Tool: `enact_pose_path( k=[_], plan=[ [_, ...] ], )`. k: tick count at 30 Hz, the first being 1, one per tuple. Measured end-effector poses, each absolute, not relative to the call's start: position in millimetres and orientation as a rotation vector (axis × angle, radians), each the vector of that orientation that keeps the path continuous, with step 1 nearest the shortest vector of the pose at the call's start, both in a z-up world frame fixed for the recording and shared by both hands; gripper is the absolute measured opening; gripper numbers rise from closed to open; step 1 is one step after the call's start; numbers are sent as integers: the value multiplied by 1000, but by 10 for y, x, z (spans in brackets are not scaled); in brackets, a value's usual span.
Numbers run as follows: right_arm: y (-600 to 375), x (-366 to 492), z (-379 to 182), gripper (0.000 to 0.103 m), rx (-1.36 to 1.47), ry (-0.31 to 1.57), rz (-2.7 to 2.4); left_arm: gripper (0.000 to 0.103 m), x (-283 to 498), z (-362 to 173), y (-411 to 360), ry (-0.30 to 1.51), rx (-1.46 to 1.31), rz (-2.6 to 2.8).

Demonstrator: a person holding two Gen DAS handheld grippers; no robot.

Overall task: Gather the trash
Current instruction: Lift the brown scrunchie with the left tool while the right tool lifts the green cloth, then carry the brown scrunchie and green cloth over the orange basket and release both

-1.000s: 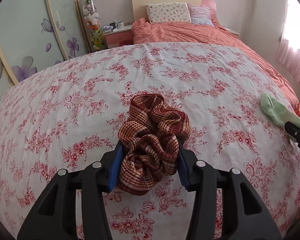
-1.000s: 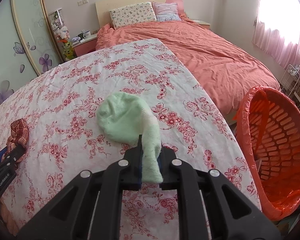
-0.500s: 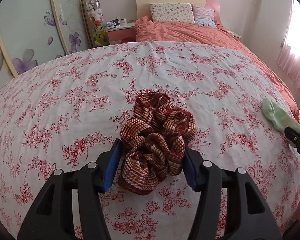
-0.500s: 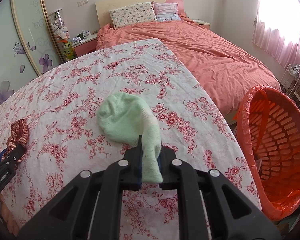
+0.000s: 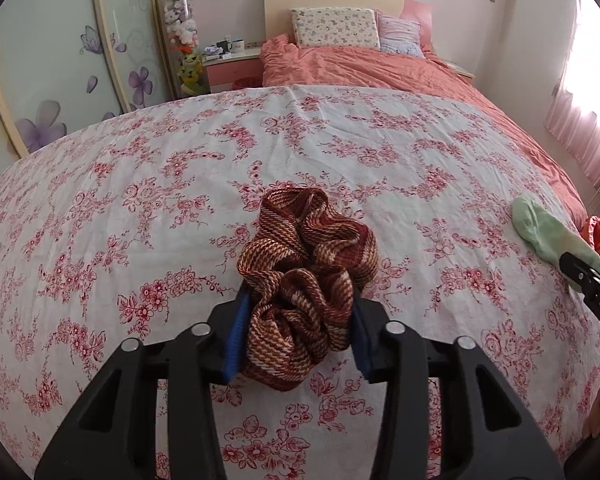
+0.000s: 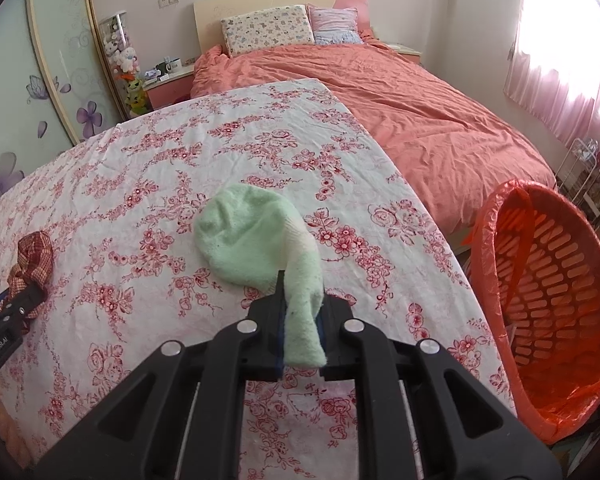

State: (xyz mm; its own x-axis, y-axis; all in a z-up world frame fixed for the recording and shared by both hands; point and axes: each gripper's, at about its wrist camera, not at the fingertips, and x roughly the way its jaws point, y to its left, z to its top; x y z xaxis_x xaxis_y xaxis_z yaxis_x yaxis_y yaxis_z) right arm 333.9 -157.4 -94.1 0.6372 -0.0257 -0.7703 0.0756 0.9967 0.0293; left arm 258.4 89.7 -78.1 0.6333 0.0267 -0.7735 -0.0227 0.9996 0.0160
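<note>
- Two of your own tools are cut off at the picture edges: in each wrist view only the tip of the other gripper pokes in from the side, and your hands stay out of sight.
- Part of the orange basket (image 6: 548,304) is cropped at the right edge of the right view; something pale lies at its bottom, too small to make out.
- Small items on the nightstand (image 5: 232,64) beyond the floral sheet are hard to tell apart.
- Your working surface is the floral sheet (image 5: 180,184), white with red flowers and spread flat; take it as the landmark.
- Beyond the floral sheet lies a bed with a coral cover (image 6: 420,120) and two pillows (image 6: 268,28); to its left stand sliding doors with purple flowers (image 5: 52,128); to its right a pink curtain (image 6: 572,80) hangs by a bright window.
- The basket stands off the sheet's right edge, lined with an orange bag.
- Your left gripper (image 5: 296,336) tilts down at the sheet's near middle, its jaws closing, blue pads pressed against both sides of the crumpled brown cloth (image 5: 304,276) that rests on the sheet.
- Your right gripper (image 6: 302,328) tilts down near the sheet's right side, clamped tight on the cuff end of the green sock (image 6: 252,244); the rest of the sock lies on the sheet.
</note>
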Motion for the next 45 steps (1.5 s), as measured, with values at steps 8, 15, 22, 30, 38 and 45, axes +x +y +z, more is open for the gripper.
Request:
enact_pose_path(
  k=[8,15,22,30,38,45],
  plan=[
    [-1637,3142,-481,9,136,784,22,36,2460,-472,884,828,-33,-13],
    [-1733,2800,-40,10,135,697,41,36,2259,-88,755,764,-42,-40],
    [-1961,2397,260,10,146,629,31,36,2091,145,470,738,-33,-78],
    [-2424,1971,479,10,166,568,-19,36,1889,391,-36,700,-6,-170],
    [-3057,1651,579,10,207,518,-100,36,1744,521,-784,677,11,-335],
    [-3607,1576,441,9,266,524,-161,37,1725,422,-1497,690,56,-473]
  ],
)
